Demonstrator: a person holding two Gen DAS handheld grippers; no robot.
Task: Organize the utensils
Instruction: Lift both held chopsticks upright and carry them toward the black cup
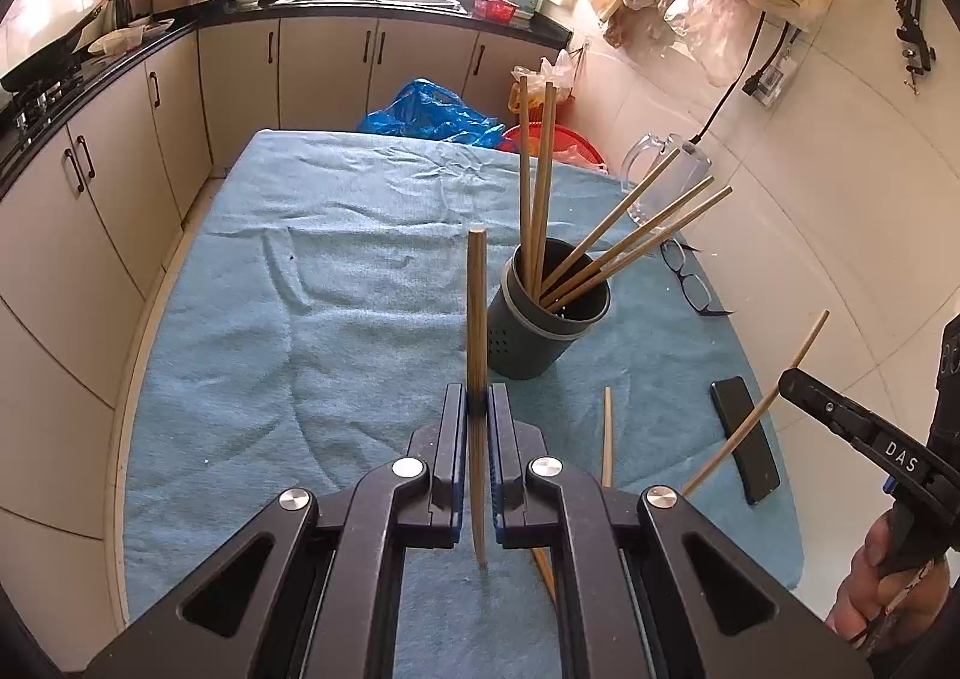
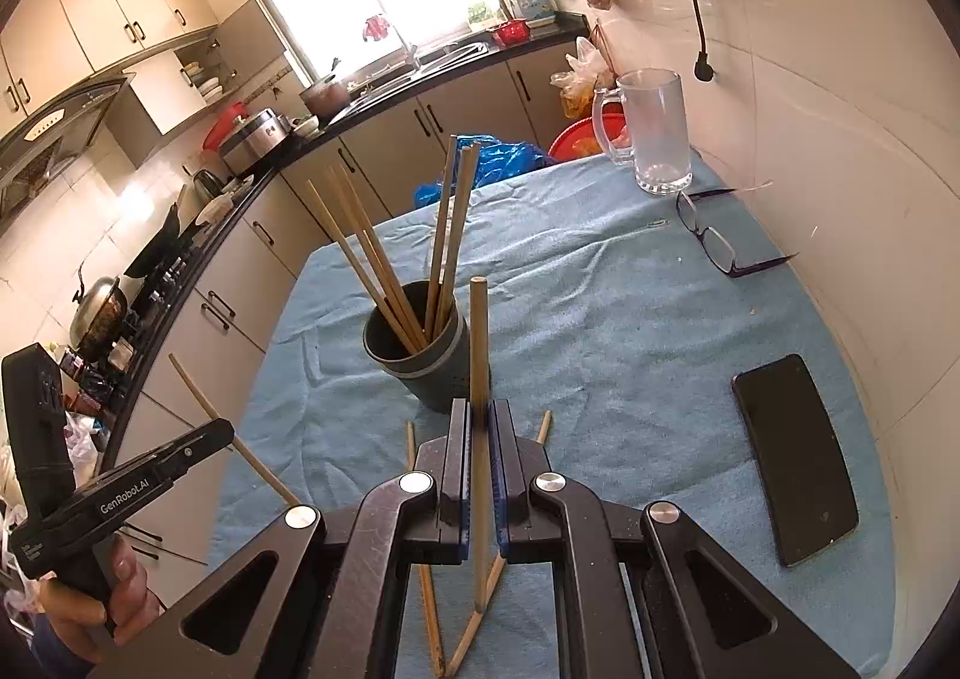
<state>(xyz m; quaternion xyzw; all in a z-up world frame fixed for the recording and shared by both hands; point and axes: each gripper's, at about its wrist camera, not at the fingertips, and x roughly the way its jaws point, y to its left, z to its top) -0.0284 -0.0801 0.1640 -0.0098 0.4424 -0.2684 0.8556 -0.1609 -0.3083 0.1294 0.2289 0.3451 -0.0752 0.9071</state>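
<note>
Five long tan wooden chopsticks (image 1: 543, 181) already stand in the dark grey-green cylindrical perforated holder (image 1: 540, 331), which sits upright near the middle of the blue towel-covered table (image 1: 300, 271), so the job looks more than half done. The left gripper (image 1: 478, 409) is clamped tight on one chopstick (image 1: 476, 307), held upright just near of the holder; the right gripper (image 2: 478, 421) likewise pinches another chopstick (image 2: 478, 343). Both still have to go into the holder. At least two loose chopsticks (image 2: 429, 607) lie crossed on the towel at the near edge, waiting. The sticks are slim, straight and pale, tapering to one end.
</note>
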